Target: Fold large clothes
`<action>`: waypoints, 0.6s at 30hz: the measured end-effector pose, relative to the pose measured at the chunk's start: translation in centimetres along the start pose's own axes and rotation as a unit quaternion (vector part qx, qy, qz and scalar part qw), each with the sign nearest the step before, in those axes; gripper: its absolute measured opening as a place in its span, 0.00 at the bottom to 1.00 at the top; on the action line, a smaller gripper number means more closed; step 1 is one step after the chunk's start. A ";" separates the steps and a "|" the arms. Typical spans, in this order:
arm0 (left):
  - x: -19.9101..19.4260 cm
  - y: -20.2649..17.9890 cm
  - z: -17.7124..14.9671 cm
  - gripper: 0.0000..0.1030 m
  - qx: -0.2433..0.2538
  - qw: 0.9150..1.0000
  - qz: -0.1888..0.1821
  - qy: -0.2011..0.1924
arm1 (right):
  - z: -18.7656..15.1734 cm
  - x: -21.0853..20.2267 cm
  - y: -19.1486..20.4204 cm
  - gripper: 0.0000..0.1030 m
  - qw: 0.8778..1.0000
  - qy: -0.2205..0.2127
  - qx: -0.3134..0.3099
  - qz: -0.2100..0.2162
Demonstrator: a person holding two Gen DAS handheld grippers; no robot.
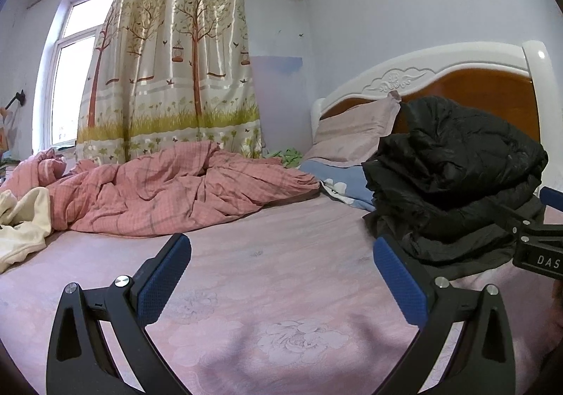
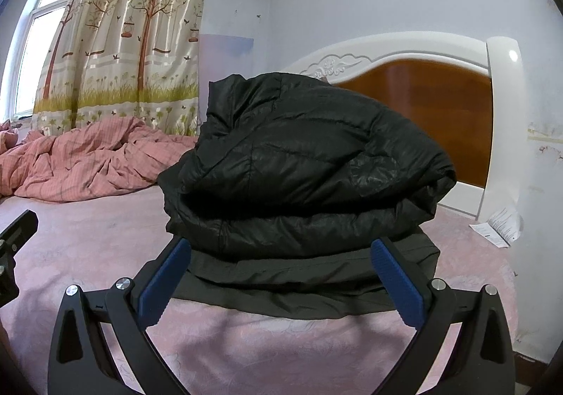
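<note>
A crumpled pink checked quilt (image 1: 169,190) is spread across the pink floral sheet (image 1: 267,289), a pillow (image 1: 355,134) is propped against the headboard (image 1: 485,92), and a tree-patterned curtain (image 1: 169,57) is hung beside the window (image 1: 70,78)

A bedroom in a home. Big bed (image 1: 267,275) with pink sheet low at 6 o'clock, headboard (image 1: 485,92) and pillow (image 1: 352,134) at 2 o'clock, rumpled pink blanket (image 1: 169,190) at 9 o'clock, tree curtain (image 1: 172,57) and window (image 1: 70,78) at 11 o'clock.
</note>
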State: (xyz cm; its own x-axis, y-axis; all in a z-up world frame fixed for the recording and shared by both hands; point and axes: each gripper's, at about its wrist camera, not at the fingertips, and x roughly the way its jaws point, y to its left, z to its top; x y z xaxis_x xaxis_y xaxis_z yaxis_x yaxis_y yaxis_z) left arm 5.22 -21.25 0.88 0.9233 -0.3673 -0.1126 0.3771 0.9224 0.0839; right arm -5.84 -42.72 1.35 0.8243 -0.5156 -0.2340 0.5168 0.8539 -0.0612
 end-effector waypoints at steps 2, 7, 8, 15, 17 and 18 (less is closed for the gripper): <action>0.0 0.0 0.0 1.00 -0.001 1.000 0.000 0.001 | 0.0 0.2 -0.1 1.00 1.000 0.000 0.001 0.001; 0.0 0.1 0.0 1.00 -0.006 1.000 -0.001 0.002 | -0.1 0.0 0.0 1.00 1.000 -0.001 0.001 0.000; 0.1 0.1 0.0 1.00 -0.007 1.000 0.000 0.003 | 0.0 0.1 0.0 1.00 1.000 0.000 0.001 0.000; 0.1 -0.1 0.0 1.00 0.002 1.000 0.006 0.000 | -0.1 0.3 -0.1 1.00 1.000 -0.001 0.001 0.001; 0.0 -0.1 0.0 1.00 0.002 1.000 0.006 0.000 | -0.1 0.3 -0.1 1.00 1.000 0.001 0.002 0.001; 0.0 0.0 0.0 1.00 0.001 1.000 0.006 0.001 | -0.1 0.2 0.0 1.00 1.000 0.000 0.002 0.001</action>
State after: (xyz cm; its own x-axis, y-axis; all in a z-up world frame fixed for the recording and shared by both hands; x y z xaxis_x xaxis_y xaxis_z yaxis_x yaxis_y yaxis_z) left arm 5.24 -21.31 0.88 0.9274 -0.3567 -0.1127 0.3669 0.9261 0.0881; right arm -5.68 -42.84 1.25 0.8250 -0.5143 -0.2343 0.5164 0.8544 -0.0575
